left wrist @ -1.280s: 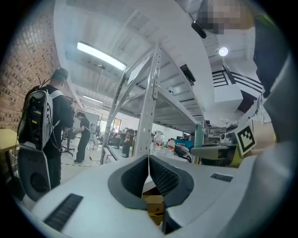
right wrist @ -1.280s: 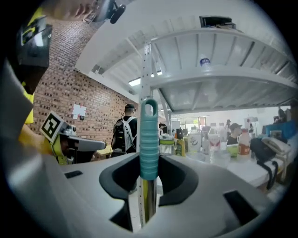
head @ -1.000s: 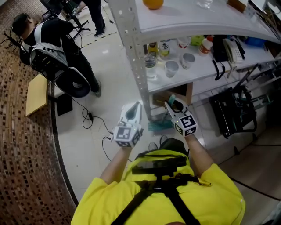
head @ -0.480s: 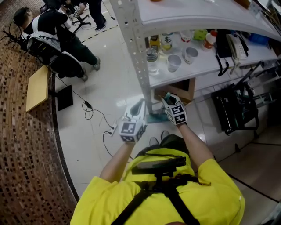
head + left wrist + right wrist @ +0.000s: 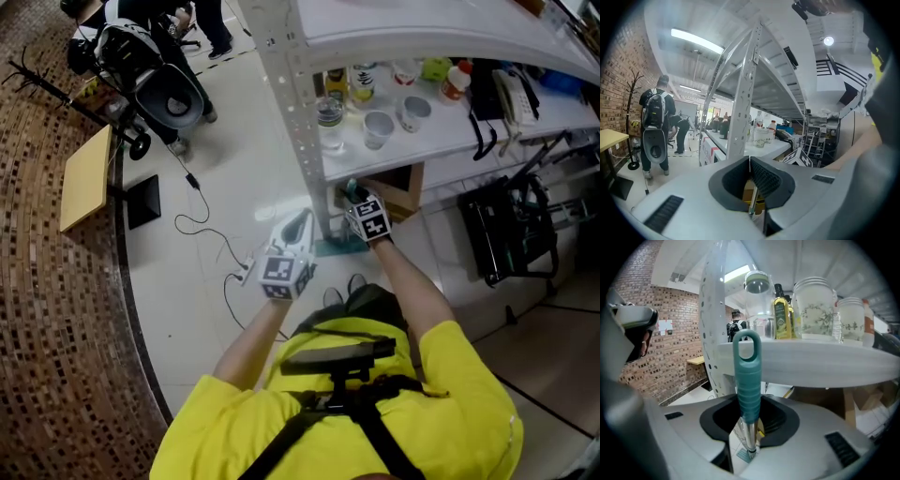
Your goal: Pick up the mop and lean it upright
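White tile floor (image 5: 216,178), steel rack (image 5: 298,131) with jars (image 5: 814,310) in front of you. Your right gripper (image 5: 356,199) is clamped on the mop (image 5: 747,380) at the lower end of its teal grip. Mop stands upright just beside the rack, head on the floor. Your left gripper (image 5: 296,225) hangs near, apart from the mop, jaws together, empty.

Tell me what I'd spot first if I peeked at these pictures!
The mop grabs the eye first: its bright teal handle sticks up between the jaws of the right gripper, which is clamped on it, close to a white shelf. On that shelf stand glass jars and a bottle of yellow liquid.
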Demonstrator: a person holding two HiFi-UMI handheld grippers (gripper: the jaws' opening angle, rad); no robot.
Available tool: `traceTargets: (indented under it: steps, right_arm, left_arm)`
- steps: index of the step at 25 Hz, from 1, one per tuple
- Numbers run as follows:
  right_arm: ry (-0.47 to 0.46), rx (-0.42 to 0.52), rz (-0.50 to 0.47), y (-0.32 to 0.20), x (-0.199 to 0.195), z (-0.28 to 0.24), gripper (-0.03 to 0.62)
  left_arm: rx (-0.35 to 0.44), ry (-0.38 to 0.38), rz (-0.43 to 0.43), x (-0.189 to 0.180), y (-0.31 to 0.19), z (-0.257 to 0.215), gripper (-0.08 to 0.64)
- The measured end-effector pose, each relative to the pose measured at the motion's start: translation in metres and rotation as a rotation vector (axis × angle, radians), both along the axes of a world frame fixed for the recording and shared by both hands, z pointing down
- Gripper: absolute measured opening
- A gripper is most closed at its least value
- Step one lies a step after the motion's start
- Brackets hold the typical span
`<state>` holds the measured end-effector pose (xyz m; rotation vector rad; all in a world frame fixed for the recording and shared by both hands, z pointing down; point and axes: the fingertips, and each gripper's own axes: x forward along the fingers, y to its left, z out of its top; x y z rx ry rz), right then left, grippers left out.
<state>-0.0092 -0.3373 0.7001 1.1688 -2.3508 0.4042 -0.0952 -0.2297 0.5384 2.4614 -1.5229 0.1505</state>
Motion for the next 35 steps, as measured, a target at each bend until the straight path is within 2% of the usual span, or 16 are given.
traceTargets:
  steps: [3,5,8,11,14,18,22,28,31,35]
  right_arm:
    - [-0.015,0.013,-0.006,-0.002,-0.008,-0.001,0.123]
    - [-0.027,0.042,-0.024,0.002,-0.012,-0.008,0.228]
    - [-0.025,0.079,-0.026,0.006,-0.007,-0.020,0.275]
    - [-0.072,0.101,-0.001,0.022,0.008,-0.045,0.284]
    - [-0.130,0.177,0.016,0.050,0.024,-0.096,0.278]
    - [-0.221,0.277,0.061,0.056,0.051,-0.167,0.218]
    - [-0.282,0.422,0.111,0.072,0.075,-0.243,0.008]
    - [-0.259,0.466,0.224,0.082,0.112,-0.255,0.006]
    - [-0.268,0.484,0.222,0.091,0.108,-0.262,0.006]
    - [-0.278,0.440,0.202,0.095,0.092,-0.259,0.006]
  left_arm:
    - [-0.010,-0.013,0.001,0.001,-0.008,0.009,0.012]
    - [-0.018,-0.016,0.005,0.003,-0.014,0.013,0.012]
    - [-0.018,-0.015,0.010,0.005,-0.022,0.013,0.014]
    - [0.002,-0.005,0.012,0.006,-0.023,0.004,0.013]
    - [0.017,-0.001,0.018,0.006,-0.020,-0.010,0.013]
    - [0.058,-0.005,0.023,0.005,-0.022,-0.035,0.013]
    - [0.098,0.006,0.035,0.009,-0.017,-0.062,0.012]
    - [0.131,0.011,0.053,0.016,-0.011,-0.079,0.014]
    - [0.132,0.008,0.056,0.017,-0.011,-0.082,0.012]
    - [0.104,0.018,0.090,0.029,-0.005,-0.081,0.012]
